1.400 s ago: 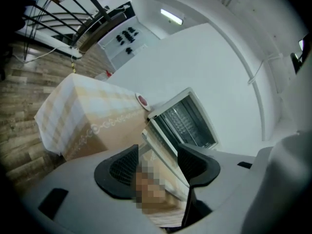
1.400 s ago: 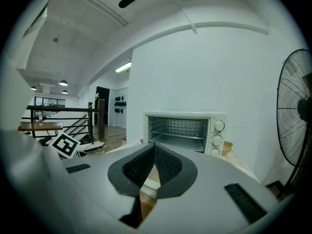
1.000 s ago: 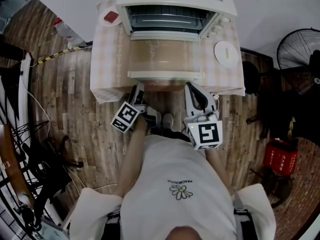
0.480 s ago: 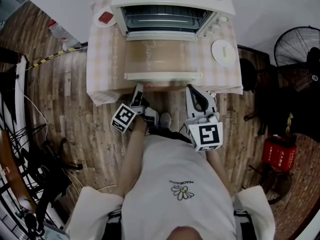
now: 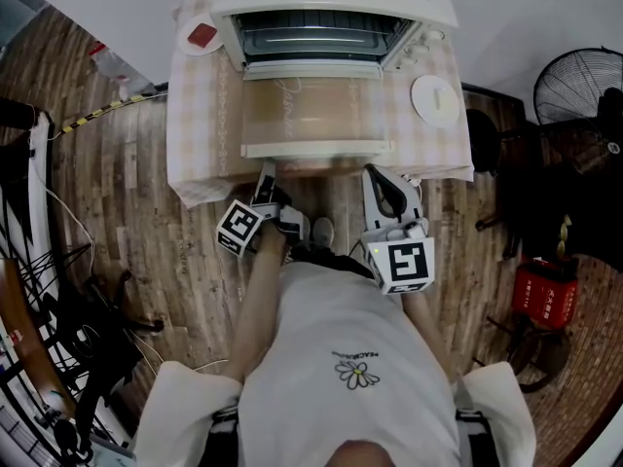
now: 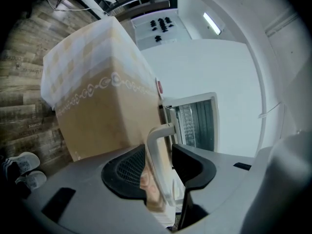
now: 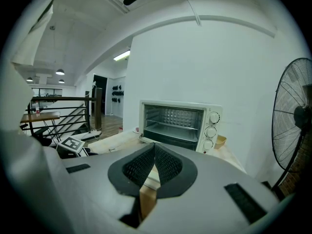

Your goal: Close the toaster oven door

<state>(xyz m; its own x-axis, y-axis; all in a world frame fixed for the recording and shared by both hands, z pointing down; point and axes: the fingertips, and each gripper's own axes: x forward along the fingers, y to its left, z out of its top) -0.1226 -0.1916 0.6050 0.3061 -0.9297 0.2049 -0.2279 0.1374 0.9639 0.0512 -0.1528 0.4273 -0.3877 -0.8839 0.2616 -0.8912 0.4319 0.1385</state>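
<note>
The oven [image 5: 331, 3] is set at the back of the counter [image 5: 200, 125], against the wall. Its door [image 5: 316, 110] is let down flat, and nearly the whole depth to the front edge is taken up; bare strips are left on both sides, a plate [image 5: 435, 100] on the right one. The cavity with its rack is exposed. The handle [image 6: 157, 145] is straddled by the left gripper [image 5: 265, 178], whose jaws have just been closing but are not yet pressed on it. The jaws of the right gripper [image 7: 154, 152] are held together, with nothing gripped.
</note>
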